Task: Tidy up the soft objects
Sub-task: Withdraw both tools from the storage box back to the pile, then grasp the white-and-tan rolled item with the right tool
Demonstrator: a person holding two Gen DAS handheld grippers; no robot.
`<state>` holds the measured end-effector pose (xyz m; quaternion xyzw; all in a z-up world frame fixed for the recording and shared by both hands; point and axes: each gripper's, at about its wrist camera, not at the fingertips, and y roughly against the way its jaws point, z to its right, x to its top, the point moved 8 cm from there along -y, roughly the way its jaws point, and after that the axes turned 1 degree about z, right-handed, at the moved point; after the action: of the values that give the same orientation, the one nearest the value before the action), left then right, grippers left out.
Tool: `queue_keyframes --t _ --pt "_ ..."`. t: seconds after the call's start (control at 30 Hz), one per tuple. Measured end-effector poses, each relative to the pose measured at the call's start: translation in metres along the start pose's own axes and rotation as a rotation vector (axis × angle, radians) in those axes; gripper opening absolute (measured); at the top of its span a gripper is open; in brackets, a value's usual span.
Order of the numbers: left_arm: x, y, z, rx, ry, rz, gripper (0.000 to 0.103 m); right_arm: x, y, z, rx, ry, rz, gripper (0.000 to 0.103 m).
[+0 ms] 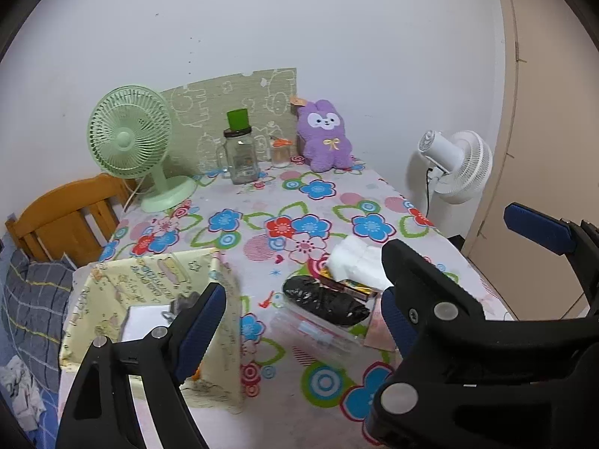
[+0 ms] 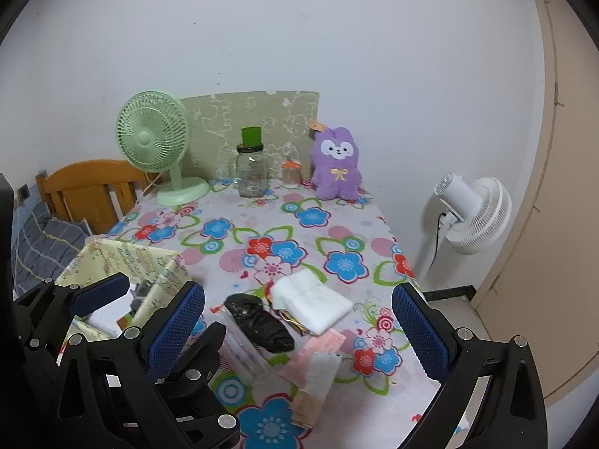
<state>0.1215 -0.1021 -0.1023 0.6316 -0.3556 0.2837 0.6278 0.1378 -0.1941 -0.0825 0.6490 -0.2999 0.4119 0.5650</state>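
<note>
A purple plush rabbit (image 1: pixel 325 138) sits upright at the table's far edge; it also shows in the right wrist view (image 2: pixel 337 164). A pile lies mid-table: a white folded cloth (image 2: pixel 310 301), a black crumpled bag (image 2: pixel 260 321), clear packets and pink paper. A pale yellow fabric box (image 1: pixel 149 299) stands at the front left with items inside. My left gripper (image 1: pixel 303 318) is open and empty, above the box's right edge and the pile. My right gripper (image 2: pixel 299 325) is open and empty, above the pile.
A green desk fan (image 1: pixel 131 142), a glass jar with a green cap (image 1: pixel 241 157) and a small orange-lidded jar (image 1: pixel 280 151) stand at the back. A white floor fan (image 2: pixel 471 213) is right of the table. A wooden bed frame (image 1: pixel 63 217) is left.
</note>
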Motion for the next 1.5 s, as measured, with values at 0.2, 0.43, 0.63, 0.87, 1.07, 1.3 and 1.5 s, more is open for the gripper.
queue_keyframes --t 0.2,0.43,0.63,0.87,1.07,1.3,1.5 --pt "-0.008 -0.014 0.014 -0.026 -0.006 -0.014 0.087 -0.012 -0.007 0.014 0.007 -0.01 -0.007 0.102" --pt "-0.022 -0.031 0.027 -0.066 -0.015 -0.039 0.087 -0.032 -0.022 0.026 0.032 -0.035 -0.046 0.102" --pt "-0.035 -0.051 0.035 -0.085 -0.034 -0.093 0.087 -0.05 -0.036 0.035 0.019 -0.057 -0.078 0.101" --pt "-0.047 -0.071 0.035 -0.084 -0.068 -0.111 0.087 -0.074 -0.058 0.045 0.024 -0.123 -0.151 0.089" --pt "-0.066 -0.092 0.032 -0.083 -0.068 -0.178 0.086 -0.096 -0.078 0.042 0.026 -0.131 -0.213 0.081" --pt "-0.079 -0.104 0.026 -0.072 -0.055 -0.215 0.086 -0.113 -0.095 0.039 0.043 -0.165 -0.276 0.076" --pt "-0.088 -0.111 0.031 -0.081 -0.081 -0.25 0.085 -0.127 -0.108 0.037 0.064 -0.204 -0.352 0.056"
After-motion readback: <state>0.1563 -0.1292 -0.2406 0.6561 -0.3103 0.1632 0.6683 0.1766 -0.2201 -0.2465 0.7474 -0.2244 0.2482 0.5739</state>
